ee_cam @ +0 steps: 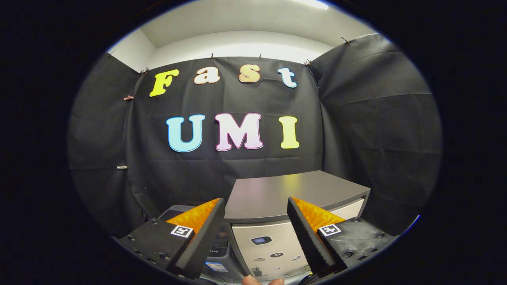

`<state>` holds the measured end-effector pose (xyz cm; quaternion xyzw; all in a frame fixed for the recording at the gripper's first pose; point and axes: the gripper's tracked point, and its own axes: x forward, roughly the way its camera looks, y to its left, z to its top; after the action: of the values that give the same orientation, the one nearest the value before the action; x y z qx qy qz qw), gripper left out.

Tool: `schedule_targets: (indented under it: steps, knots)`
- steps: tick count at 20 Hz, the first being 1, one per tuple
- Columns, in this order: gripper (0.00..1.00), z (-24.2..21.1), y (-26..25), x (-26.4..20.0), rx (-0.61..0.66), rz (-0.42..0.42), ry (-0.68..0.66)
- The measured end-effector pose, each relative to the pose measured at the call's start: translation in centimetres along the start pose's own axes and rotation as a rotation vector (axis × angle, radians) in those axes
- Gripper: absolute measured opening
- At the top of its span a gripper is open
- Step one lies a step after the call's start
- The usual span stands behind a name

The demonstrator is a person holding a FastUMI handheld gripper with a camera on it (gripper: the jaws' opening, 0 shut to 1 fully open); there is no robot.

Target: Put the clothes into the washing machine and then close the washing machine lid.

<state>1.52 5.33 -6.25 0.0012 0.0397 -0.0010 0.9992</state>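
Right now the gripper (pixel 253 233) hangs with its fingers spread well apart and nothing between them. Just ahead of the fingers and a little below them stands the washing machine (pixel 277 221), a pale-fronted box with a flat dark grey lid (pixel 289 192) lying down flat on top. A small display and a few round controls sit on its front panel, seen through the gap between the fingers. Beside the machine, behind the left finger, is a darker box-like object (pixel 178 211) whose nature I cannot tell. A fingertip (pixel 251 280) of the person's hand peeks in just below the gap.

No clothes are anywhere ahead of the gripper, so I cannot say where they lie. Judging from this, either the task has not begun, with the lid needing to be raised first, or it is over with the clothes shut inside; the closed lid alone does not settle which.
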Motion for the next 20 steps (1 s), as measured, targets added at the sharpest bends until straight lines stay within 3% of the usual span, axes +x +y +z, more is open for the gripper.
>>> schedule_targets:
  steps: [20]
  knots:
    - [0.99,-0.9,1.3,0.0,-0.016,0.024,0.022]
